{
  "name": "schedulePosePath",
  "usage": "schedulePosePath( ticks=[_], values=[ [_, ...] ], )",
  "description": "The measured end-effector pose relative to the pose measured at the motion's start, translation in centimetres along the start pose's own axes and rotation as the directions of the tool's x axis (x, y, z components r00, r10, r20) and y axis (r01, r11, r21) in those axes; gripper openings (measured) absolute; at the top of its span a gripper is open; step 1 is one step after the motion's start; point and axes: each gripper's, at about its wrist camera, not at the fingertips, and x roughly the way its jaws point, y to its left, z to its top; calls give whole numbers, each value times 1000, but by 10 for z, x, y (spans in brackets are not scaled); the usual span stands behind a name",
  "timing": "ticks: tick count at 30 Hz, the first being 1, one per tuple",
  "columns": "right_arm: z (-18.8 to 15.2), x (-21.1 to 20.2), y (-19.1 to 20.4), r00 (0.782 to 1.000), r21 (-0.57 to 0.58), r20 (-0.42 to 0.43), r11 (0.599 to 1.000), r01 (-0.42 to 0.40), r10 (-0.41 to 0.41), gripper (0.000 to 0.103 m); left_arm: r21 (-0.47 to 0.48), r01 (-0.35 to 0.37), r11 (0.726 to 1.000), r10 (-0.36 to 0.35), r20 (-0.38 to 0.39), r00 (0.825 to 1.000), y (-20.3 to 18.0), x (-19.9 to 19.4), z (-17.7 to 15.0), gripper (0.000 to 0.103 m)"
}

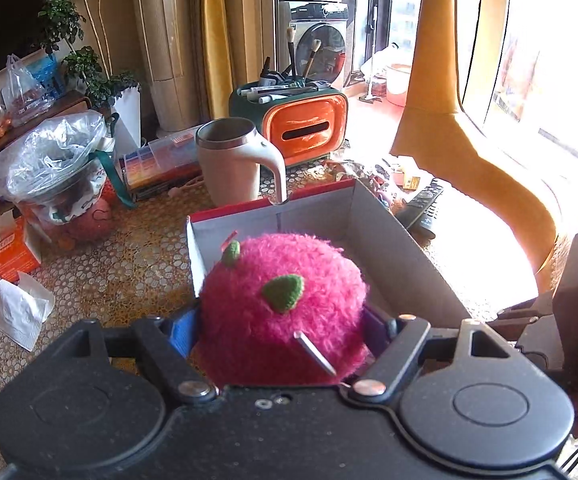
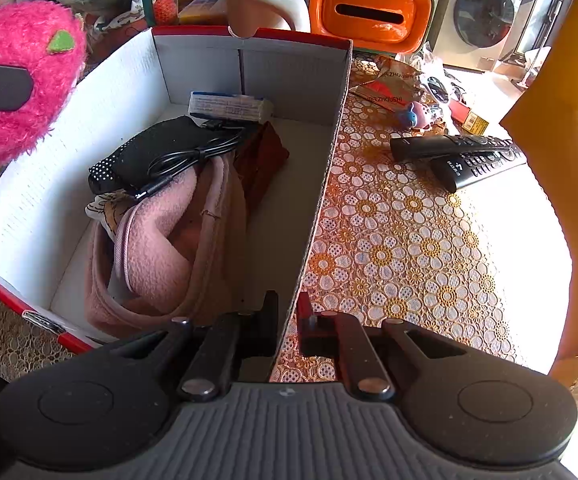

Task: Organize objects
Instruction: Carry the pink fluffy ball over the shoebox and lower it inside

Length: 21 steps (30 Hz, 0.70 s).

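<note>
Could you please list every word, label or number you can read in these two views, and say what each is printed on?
"ZHOUSHI", partly creased: on the foil snack packet beside the cardboard box.
Blurred or too small: the print on the blue-and-white packet in the box, the remote controls, the orange carton, the washing machine.

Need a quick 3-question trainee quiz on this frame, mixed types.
1. True or false: the left gripper holds the pink plush toy.
2. What do the right gripper jaws straddle? A) a remote B) the box wall C) the mug
3. Fill in: a black cable lies inside the cardboard ____.

Key: 1 true; 2 B, the box wall; 3 box.
</note>
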Motion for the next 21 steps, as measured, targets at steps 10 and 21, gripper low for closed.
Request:
schedulePosePath(
  ticks=[10, 21],
  values=[
    [0, -1, -1, 1000, -4, 4, 1000, -11, 11, 9, 6, 6, 1000, -6, 0, 1000, -24, 50, 33, 78],
    [-1, 0, -4, 1000, -8, 2, 1000, -24, 24, 10, -55, 1, 998, -7, -107, 994, -22, 109, 38, 79]
  ],
)
